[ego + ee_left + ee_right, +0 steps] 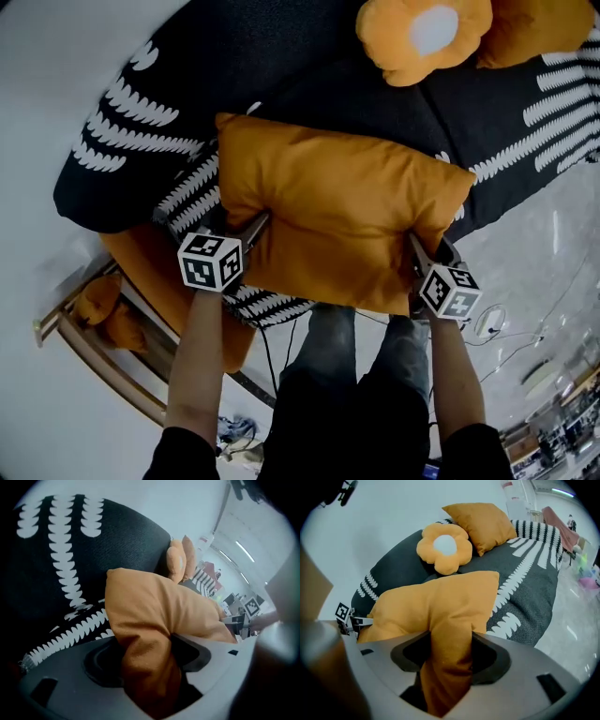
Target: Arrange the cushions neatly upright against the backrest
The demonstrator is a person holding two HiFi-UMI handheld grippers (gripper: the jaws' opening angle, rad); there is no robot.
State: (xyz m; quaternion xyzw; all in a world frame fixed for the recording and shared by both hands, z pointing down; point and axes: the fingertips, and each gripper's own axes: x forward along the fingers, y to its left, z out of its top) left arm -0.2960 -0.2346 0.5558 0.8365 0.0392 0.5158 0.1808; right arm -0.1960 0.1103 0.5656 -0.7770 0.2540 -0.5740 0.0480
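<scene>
Surface: a black sofa (309,84) with white leaf-pattern stripes, rounded at its left end. A pale glossy floor (539,244) runs along its right side, with cables (511,342) trailing over it. A wooden frame (98,361) with orange padding stands at near left. In the right gripper view I see shelving and clutter further off in the room, too small to name.

On the far part of the sofa a flower-shaped cushion (422,36), orange with a white centre, lies just beside a plain orange cushion (539,28).

The large orange cushion (337,220) is at the near middle, stretched between both tools in front of the sofa.

Left gripper (248,228): bare forearm (195,366) reaching forward and down, marker cube (210,261) facing up. Jaws part-way apart, pads pressed on a bunched fold of the large cushion's left edge.

Right gripper (415,251): pitched down likewise, jaws part-way apart, pinching a fold of the same cushion's right edge.
</scene>
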